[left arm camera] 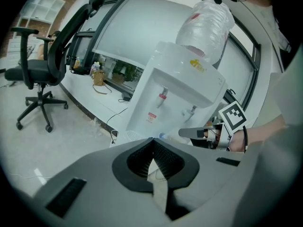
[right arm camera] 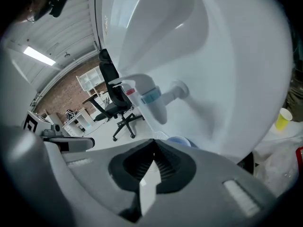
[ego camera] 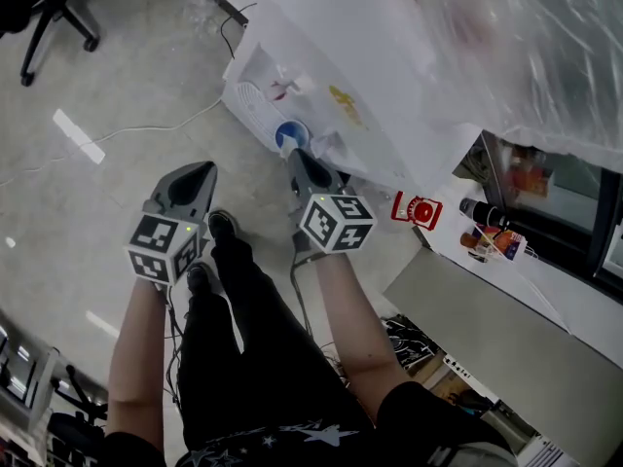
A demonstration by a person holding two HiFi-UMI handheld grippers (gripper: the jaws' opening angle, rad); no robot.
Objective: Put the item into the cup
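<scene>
The left gripper (left arm camera: 152,140) hung over the pale grey floor (ego camera: 88,212), its fingers pressed together with nothing between them. The right gripper (right arm camera: 152,143), fingers likewise closed and empty, pointed at the small round blue cup (ego camera: 289,136) just past its tips. The cup sat on the drip tray of the tall white water dispenser (left arm camera: 176,86) (below its taps), with a black wheeled office chair (left arm camera: 38,74) well beyond.

One water dispenser (ego camera: 321,86), two taps (left arm camera: 162,97) (left arm camera: 191,111), one blue cup (ego camera: 289,136), one office chair (left arm camera: 40,86), two grippers (ego camera: 202,171) (ego camera: 295,156).
</scene>
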